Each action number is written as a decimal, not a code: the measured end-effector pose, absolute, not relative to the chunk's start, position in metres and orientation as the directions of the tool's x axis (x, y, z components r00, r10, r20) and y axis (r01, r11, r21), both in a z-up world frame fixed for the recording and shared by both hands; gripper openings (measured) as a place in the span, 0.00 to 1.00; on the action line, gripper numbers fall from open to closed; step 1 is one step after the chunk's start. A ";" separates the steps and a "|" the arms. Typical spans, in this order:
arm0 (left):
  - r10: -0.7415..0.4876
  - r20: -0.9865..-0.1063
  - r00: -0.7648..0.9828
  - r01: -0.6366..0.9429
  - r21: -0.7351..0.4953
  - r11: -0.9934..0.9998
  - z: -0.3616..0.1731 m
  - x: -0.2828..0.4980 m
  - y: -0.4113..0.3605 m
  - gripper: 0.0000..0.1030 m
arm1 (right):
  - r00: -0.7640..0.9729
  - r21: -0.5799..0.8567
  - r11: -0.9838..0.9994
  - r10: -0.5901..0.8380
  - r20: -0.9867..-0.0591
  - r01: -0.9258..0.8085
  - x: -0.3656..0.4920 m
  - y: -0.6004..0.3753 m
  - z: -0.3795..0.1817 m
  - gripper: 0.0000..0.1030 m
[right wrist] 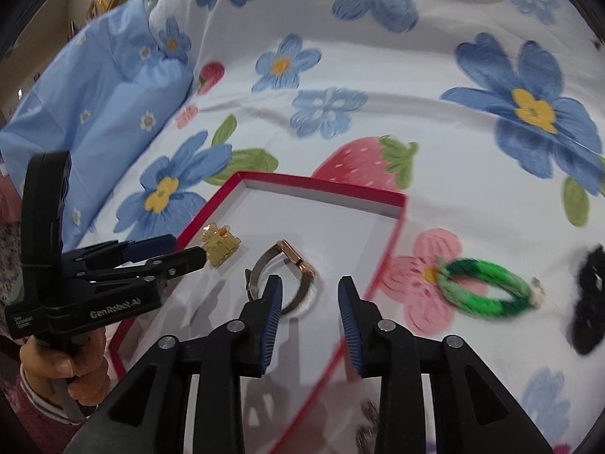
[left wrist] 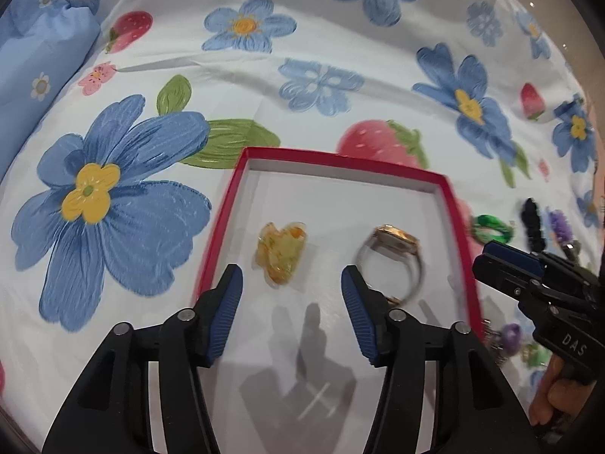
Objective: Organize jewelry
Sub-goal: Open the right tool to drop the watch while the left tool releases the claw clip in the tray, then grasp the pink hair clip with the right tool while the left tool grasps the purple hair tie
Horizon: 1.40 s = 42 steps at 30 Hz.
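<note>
the left gripper and right gripper are held open and empty above a shallow red-rimmed white cardboard box. inside it, a translucent yellow hair claw and a rose-gold wristwatch are laid. a green braided band is seen on the flowered bedsheet beyond.

Left gripper and right gripper — jaws apart, empty, angled downward.

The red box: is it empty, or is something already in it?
Not empty. The red box holds a yellow hair clip and a wristwatch on its white floor.
</note>
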<state>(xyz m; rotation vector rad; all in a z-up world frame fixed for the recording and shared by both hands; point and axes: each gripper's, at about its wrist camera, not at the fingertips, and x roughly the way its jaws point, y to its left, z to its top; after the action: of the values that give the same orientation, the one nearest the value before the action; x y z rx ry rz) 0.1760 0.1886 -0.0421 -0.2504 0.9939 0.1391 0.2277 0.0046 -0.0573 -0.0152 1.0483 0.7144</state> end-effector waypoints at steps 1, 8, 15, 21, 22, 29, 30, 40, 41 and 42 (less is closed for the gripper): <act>-0.002 -0.836 0.548 -0.227 -0.151 0.962 -0.038 0.171 0.185 0.53 | 0.307 0.323 0.781 0.536 -0.786 -0.535 0.224 -0.004 -0.054 0.34; -0.031 -0.795 0.606 -0.207 -0.195 0.959 -0.010 0.142 0.165 0.56 | 0.402 0.331 0.822 0.528 -0.748 -0.464 0.201 -0.057 -0.035 0.37; -0.080 -0.771 0.632 -0.153 -0.226 0.962 0.005 0.119 0.133 0.58 | 0.456 0.338 0.852 0.504 -0.733 -0.399 0.180 -0.107 -0.022 0.43; -0.139 -0.770 0.623 -0.058 -0.222 0.973 0.009 0.111 0.098 0.59 | 0.489 0.329 0.875 0.474 -0.732 -0.356 0.161 -0.142 -0.017 0.43; -0.154 -0.770 0.619 -0.037 -0.224 0.974 0.010 0.110 0.092 0.59 | 0.493 0.329 0.878 0.469 -0.732 -0.347 0.158 -0.148 -0.017 0.43; -0.204 -0.770 0.604 0.064 -0.209 0.976 0.010 0.106 0.055 0.61 | 0.509 0.327 0.903 0.427 -0.747 -0.278 0.139 -0.191 -0.025 0.46; -0.207 -0.772 0.601 0.069 -0.209 0.976 0.009 0.106 0.052 0.61 | 0.509 0.326 0.907 0.420 -0.751 -0.267 0.137 -0.197 -0.026 0.46; -0.256 -0.797 0.546 0.137 -0.216 0.967 -0.006 0.109 0.026 0.61 | 0.502 0.322 0.921 0.389 -0.773 -0.218 0.126 -0.227 -0.041 0.46; -0.259 -0.801 0.541 0.150 -0.210 0.966 -0.007 0.110 0.022 0.61 | 0.497 0.320 0.921 0.390 -0.775 -0.223 0.127 -0.228 -0.043 0.46; -0.261 -0.804 0.535 0.167 -0.202 0.965 -0.008 0.111 0.018 0.61 | 0.487 0.318 0.917 0.398 -0.777 -0.243 0.129 -0.228 -0.044 0.46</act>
<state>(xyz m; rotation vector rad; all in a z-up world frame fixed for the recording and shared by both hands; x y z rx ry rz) 0.1110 0.0183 -0.0080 -0.1053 0.9741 -0.2553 0.1290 -0.2277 -0.0442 0.1736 0.9885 0.3921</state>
